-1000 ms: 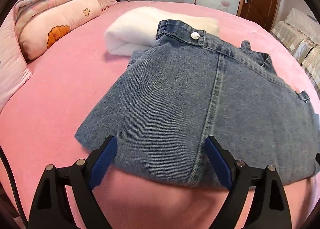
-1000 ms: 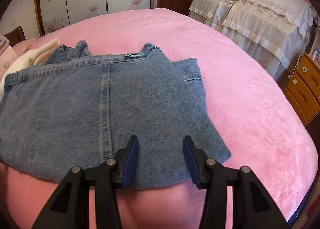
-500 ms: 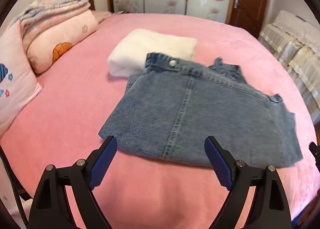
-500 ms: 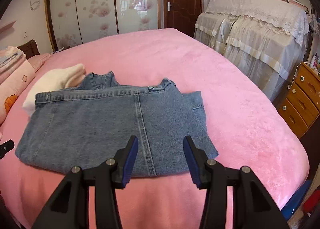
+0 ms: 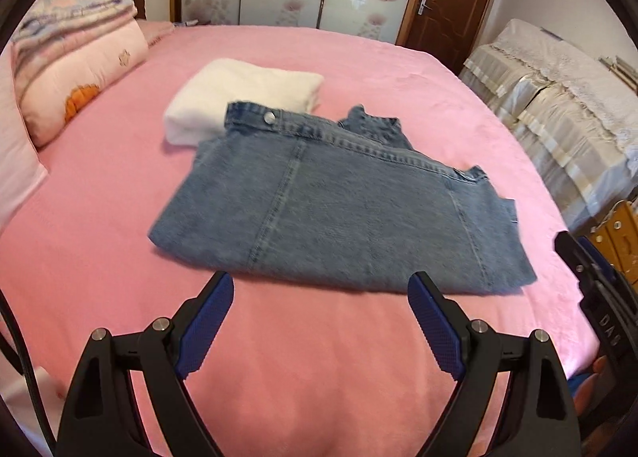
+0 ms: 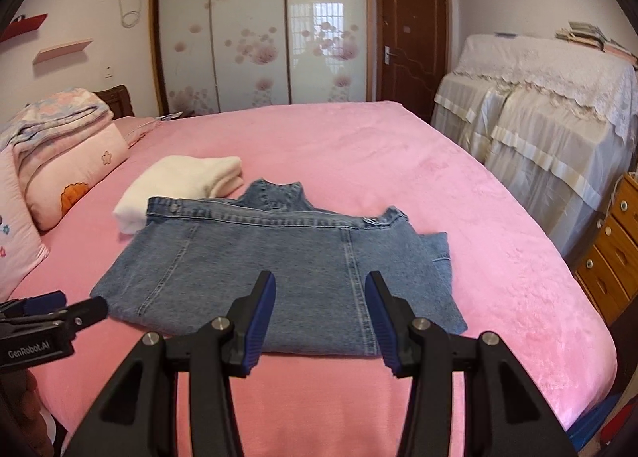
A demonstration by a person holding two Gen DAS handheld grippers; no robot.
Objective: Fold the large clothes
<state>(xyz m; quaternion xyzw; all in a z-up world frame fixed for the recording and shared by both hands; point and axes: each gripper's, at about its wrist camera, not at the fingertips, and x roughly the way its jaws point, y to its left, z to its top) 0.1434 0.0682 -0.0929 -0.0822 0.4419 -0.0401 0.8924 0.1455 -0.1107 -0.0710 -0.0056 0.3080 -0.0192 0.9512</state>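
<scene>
A folded blue denim garment lies flat on the pink bed, its buttoned waistband turned toward the far side. My left gripper hangs open and wide above the bed's near edge, short of the denim, with nothing between its blue pads. My right gripper is open about halfway, raised over the denim's near hem and holding nothing. The right gripper also shows at the right edge of the left wrist view, and the left gripper at the left edge of the right wrist view.
A folded white garment lies just behind the denim. Pillows and a folded quilt are stacked at the left. Cloth-covered furniture and a wooden drawer chest stand to the right of the bed. Wardrobe doors close the far wall.
Both grippers have pulled back and risen away from the denim, which now lies farther off and whole in view. Neither gripper's opening has changed.
</scene>
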